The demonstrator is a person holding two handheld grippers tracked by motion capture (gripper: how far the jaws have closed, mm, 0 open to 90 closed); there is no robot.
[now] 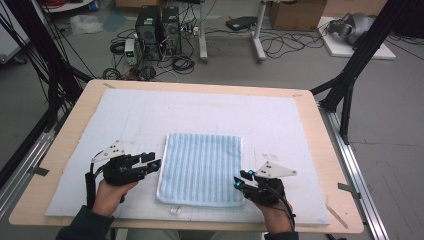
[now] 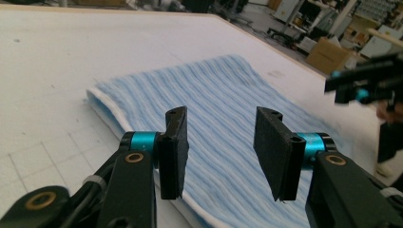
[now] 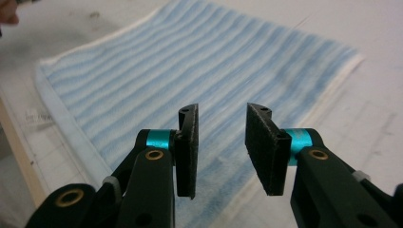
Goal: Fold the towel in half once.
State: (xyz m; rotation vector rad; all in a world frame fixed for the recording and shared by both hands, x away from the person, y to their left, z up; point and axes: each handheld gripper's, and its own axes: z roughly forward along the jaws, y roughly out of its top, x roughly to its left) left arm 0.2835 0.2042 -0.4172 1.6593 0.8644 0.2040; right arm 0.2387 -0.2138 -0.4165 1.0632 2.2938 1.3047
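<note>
Between the two released claws, left claw point(image 1: 155, 164) and right claw point(image 1: 239, 181), lies the folded towel point(image 1: 201, 167).

Towel point(image 1: 200, 167): soft woven cloth, pale blue stripes, ribbed and matt, with a white hemmed border; table cover point(image 1: 280, 120): white matt sheet, faintly gridded and scuffed; table point(image 1: 320, 150) edge: light wood, smooth; left gripper point(image 2: 221, 154): black matt plastic arms, rough dark pads point(image 2: 273, 152), glossy teal metal collars, brass-coloured eyelets; right gripper point(image 3: 221, 149): same finish throughout.
</note>
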